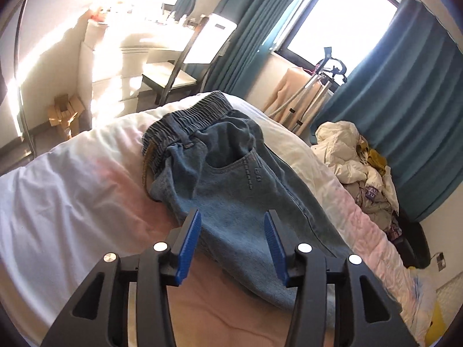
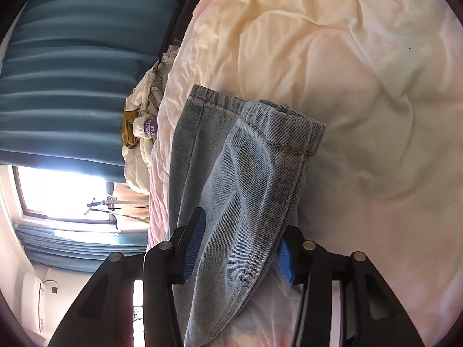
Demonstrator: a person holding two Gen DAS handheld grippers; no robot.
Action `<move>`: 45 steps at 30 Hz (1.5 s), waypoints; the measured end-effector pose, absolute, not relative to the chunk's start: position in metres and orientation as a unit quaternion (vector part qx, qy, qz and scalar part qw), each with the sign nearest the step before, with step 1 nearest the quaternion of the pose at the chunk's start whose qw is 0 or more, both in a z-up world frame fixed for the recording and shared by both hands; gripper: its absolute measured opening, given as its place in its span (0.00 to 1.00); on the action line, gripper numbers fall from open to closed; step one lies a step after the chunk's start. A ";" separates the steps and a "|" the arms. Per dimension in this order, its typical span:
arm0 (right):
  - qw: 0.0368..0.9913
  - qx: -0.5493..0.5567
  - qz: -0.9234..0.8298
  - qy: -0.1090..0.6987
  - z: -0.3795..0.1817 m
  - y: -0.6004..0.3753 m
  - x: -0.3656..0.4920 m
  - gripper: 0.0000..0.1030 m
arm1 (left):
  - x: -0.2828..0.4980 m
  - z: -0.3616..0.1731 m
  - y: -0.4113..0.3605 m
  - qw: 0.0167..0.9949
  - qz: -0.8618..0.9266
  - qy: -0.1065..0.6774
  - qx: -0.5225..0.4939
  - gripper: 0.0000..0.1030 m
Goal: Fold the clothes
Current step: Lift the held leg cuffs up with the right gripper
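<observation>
Through your left wrist camera, your left gripper (image 1: 233,244), black with ribbed blue pads, stands with its jaws well apart and nothing pressed between them. It hovers over the pair of faded blue denim jeans (image 1: 231,173), which lies on the pale pink-and-white quilted bedspread (image 1: 72,202). The elastic waistband (image 1: 188,118) sits at the far end, and a stitched pocket faces up. The denim runs from there toward you and passes beneath the open pads. To the right, off the bed's edge, a heap of cream, mustard and purple-printed unfolded clothes (image 1: 356,167) rests against teal pleated curtains (image 1: 405,115). Farther back stand a white-seated chair with a dark frame (image 1: 173,78) and a bright window (image 1: 341,20).

Through your right wrist camera, your right gripper (image 2: 240,248), of the same black and blue build, has its jaws at a middling spread. A raised fold of the jeans (image 2: 254,179) lies between the pads, with the hemmed leg ends (image 2: 260,115) stacked beyond the fingertips. You cannot tell whether the pads are pinching the cloth or merely flanking it; the right pad is partly hidden behind the fold. The bedspread (image 2: 347,86) fills the right side, cream and rumpled. The clothes heap (image 2: 144,121) and curtains (image 2: 72,72) lie to the left.
</observation>
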State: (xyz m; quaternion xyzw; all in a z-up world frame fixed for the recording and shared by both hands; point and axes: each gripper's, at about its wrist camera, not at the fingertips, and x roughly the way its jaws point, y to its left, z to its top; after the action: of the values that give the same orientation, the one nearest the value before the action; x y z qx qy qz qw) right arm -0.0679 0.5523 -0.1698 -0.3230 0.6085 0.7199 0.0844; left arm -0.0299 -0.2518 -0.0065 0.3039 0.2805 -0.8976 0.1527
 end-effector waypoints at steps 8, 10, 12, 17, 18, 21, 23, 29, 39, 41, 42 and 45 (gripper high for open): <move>0.079 -0.329 0.707 0.621 -0.181 0.551 -0.070 0.46 | -0.078 -0.026 -0.153 0.040 -0.915 0.170 0.364 0.45; 0.079 -0.333 0.711 0.614 -0.181 0.550 -0.074 0.46 | -0.089 -0.033 -0.132 0.017 -0.916 0.141 0.376 0.45; 0.081 -0.337 0.716 0.606 -0.181 0.549 -0.078 0.46 | -0.098 -0.039 -0.115 -0.001 -0.916 0.120 0.383 0.45; 0.091 -0.336 0.727 0.592 -0.181 0.546 -0.090 0.46 | -0.115 -0.057 -0.089 -0.022 -0.913 0.083 0.398 0.45; 0.092 -0.333 0.731 0.588 -0.180 0.545 -0.092 0.46 | -0.118 -0.062 -0.086 -0.022 -0.912 0.077 0.403 0.45; 0.099 -0.329 0.741 0.577 -0.177 0.541 -0.099 0.48 | -0.126 -0.078 -0.077 -0.014 -0.909 0.053 0.413 0.45; 0.105 -0.327 0.745 0.571 -0.176 0.538 -0.103 0.48 | -0.130 -0.087 -0.072 -0.006 -0.908 0.035 0.418 0.45; 0.102 -0.303 0.770 0.552 -0.155 0.532 -0.110 0.48 | -0.132 -0.098 -0.067 0.001 -0.905 0.024 0.425 0.45; 0.116 -0.322 0.789 0.510 -0.152 0.523 -0.127 0.48 | -0.132 -0.104 -0.064 0.012 -0.902 0.018 0.430 0.47; 0.135 -0.370 0.747 0.536 -0.186 0.531 -0.128 0.48 | -0.132 -0.105 -0.062 0.014 -0.902 0.011 0.431 0.47; 0.136 -0.389 0.722 0.555 -0.205 0.535 -0.127 0.45 | -0.131 -0.105 -0.062 0.014 -0.902 0.010 0.431 0.47; 0.128 -0.353 0.711 0.594 -0.209 0.546 -0.122 0.45 | -0.131 -0.107 -0.062 0.015 -0.902 0.009 0.432 0.47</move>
State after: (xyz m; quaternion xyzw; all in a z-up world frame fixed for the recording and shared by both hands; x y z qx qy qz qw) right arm -0.1224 0.5457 -0.2086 -0.3533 0.5941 0.7112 0.1279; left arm -0.1310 -0.0621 -0.1067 0.4323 0.0093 -0.9016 0.0148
